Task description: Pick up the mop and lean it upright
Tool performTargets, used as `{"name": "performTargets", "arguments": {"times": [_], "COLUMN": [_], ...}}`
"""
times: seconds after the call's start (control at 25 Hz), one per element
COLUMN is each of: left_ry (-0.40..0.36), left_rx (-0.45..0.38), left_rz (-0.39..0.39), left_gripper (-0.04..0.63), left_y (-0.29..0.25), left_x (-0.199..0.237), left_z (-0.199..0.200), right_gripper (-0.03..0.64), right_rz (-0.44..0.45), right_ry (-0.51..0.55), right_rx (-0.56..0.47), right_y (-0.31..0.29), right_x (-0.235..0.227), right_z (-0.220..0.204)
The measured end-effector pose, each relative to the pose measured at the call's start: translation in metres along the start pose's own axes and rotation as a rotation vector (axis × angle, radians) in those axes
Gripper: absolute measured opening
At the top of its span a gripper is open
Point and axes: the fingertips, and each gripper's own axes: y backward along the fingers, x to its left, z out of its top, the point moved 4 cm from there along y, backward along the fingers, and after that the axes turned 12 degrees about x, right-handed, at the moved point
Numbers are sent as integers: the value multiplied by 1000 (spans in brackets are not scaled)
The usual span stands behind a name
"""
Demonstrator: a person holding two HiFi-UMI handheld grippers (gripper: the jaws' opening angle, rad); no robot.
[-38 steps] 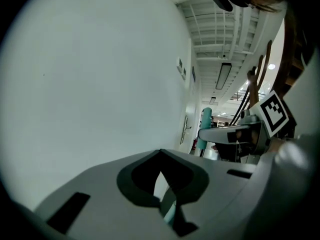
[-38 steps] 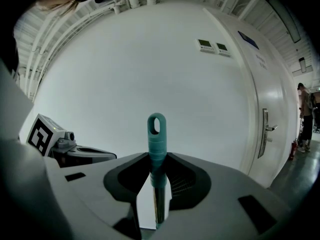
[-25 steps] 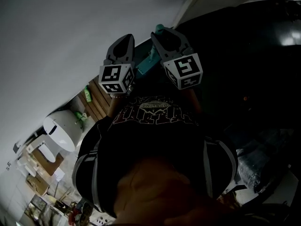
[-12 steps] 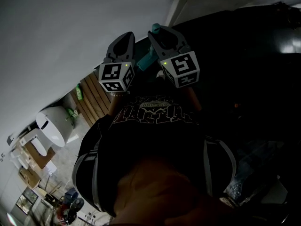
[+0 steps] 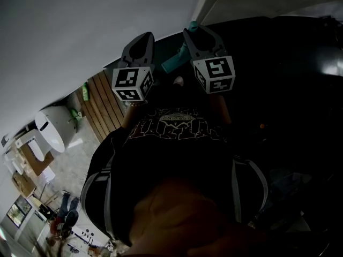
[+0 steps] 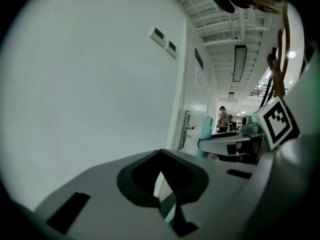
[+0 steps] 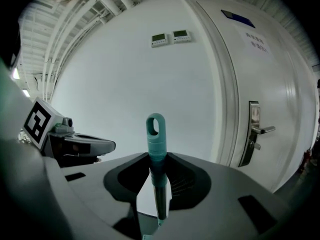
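Note:
The mop's teal handle (image 7: 155, 144) stands upright between the jaws of my right gripper (image 7: 156, 184), which is shut on it; its hanging loop pokes above the jaws. From the head view the handle (image 5: 172, 64) slants down from the right gripper (image 5: 194, 33) toward my chest. It also shows as a teal post (image 6: 206, 129) in the left gripper view. My left gripper (image 5: 143, 40) hovers just left of it, jaws meeting at the tips with nothing gripped. The mop head is hidden.
A white wall fills the space ahead. A white door with a lever handle (image 7: 257, 129) is to the right, two small wall panels (image 7: 170, 36) above. A slatted wooden panel (image 5: 104, 108) and a white rounded unit (image 5: 48, 130) lie at lower left.
Both grippers have shifted up and to the right in the head view, the right one still carrying the mop handle. The floor objects at lower left have slid further left.

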Motion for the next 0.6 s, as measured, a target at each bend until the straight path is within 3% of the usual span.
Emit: {"name": "performTargets", "arguments": {"times": [0.6], "left_ry": [-53], "left_rx": [31], "left_rz": [-123], "left_gripper": [44], "left_y": [-37], "left_x": [7], "left_z": [20], "right_gripper": [117], "right_rz": [-171], "right_ry": [-107], "right_rx": [46], "right_y": [-20], "right_x": [-50], "right_z": [-11]}}
